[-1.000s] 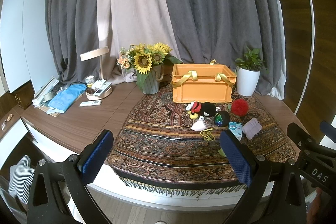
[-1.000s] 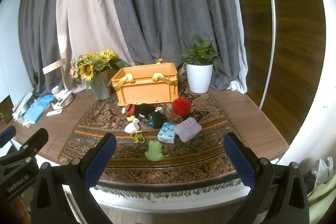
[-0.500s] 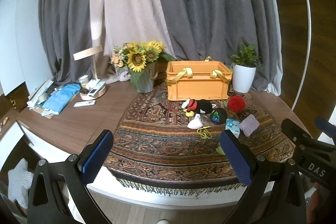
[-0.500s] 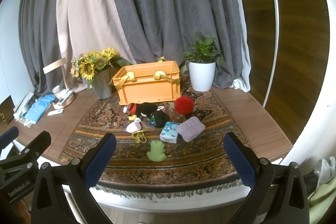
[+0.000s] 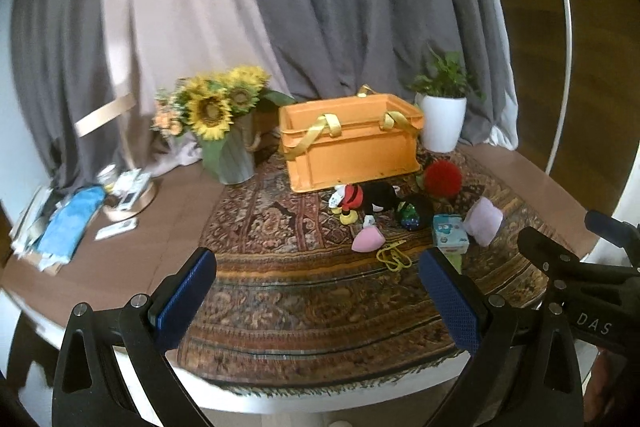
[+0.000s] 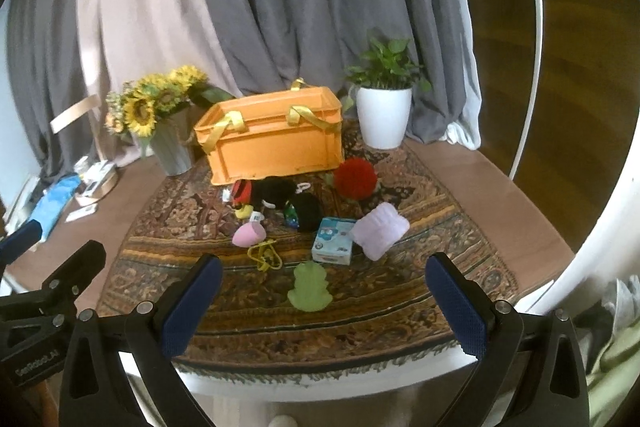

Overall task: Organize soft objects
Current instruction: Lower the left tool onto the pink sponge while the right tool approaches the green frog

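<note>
left tongs (image 5: 318, 297): blue pads spread wide, gripping nothing, hovering over the near edge of the rug (image 5: 280, 291); soft things lie ahead and to the right of them
right tongs (image 6: 320, 305): pads wide apart, gripping nothing; green frog toy (image 6: 309, 287) lies between the pads, just beyond the tips, not touched
soft pile, left to right: pink pouch (image 6: 248, 234), yellow cord (image 6: 264, 255) just in front of it, red-and-black plush (image 6: 264, 191) close to the crate front, dark plush (image 6: 306, 211), blue-white pack (image 6: 334, 240), lilac cloth (image 6: 380, 230) touching the pack's right side, red fuzzy ball (image 6: 355, 178) behind them
left view only: flat white device (image 5: 117, 229) and stacked papers on the bare counter (image 5: 132, 267) at far left; the right gripper's body at the right edge
right view only: whole frog toy; in the left view the right pad hides nearly all of it; light fabric at the lower right, off the counter
orange crate (image 6: 276, 139): at the back of the rug, yellow straps draped over the rim; inside can't be made out from either view
vase (image 5: 230, 157): left of the crate, sunflowers in it
white pot (image 6: 383, 117): right of the crate, leafy green plant in it
blue cloth (image 5: 70, 223): far left on the counter, well apart from the pile
</note>
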A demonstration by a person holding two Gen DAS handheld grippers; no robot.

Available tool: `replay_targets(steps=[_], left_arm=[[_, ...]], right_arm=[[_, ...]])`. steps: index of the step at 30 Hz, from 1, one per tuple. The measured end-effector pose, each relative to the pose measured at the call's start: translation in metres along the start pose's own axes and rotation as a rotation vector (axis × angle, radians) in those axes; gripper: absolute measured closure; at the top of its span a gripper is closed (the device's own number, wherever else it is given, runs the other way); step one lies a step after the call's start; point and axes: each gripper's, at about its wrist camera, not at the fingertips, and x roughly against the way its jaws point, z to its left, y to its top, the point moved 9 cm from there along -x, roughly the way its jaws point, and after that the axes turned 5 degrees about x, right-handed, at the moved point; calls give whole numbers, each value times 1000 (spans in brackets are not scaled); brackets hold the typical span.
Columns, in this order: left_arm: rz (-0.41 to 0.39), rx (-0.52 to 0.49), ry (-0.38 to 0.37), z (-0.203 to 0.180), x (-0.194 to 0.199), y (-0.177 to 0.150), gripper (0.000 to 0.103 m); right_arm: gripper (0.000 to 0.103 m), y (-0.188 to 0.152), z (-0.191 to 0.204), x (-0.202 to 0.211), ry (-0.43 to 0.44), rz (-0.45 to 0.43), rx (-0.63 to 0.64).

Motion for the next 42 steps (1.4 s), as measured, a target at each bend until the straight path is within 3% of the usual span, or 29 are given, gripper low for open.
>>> replay_targets(steps=[13,18,22,30,42], left_arm=[[77,-150,-196,8,-110,9,8],[111,-223,-262,0,-144,-1,9],[139,-279,-309,-10,-165,-11,12],[170,-372,-374,-31,-204,-27,21],[222,-397,-481,-59,-234,-36,38]], right_arm=[[5,-20,28,-73,-128,109,-123],[12,-33,33,-98,-174,152,-140],[20,-46,33,-117,-212,194,-142],[26,-66,28,-147,-267,258,-155],[38,-70,20,-167,-276,274,-183]])
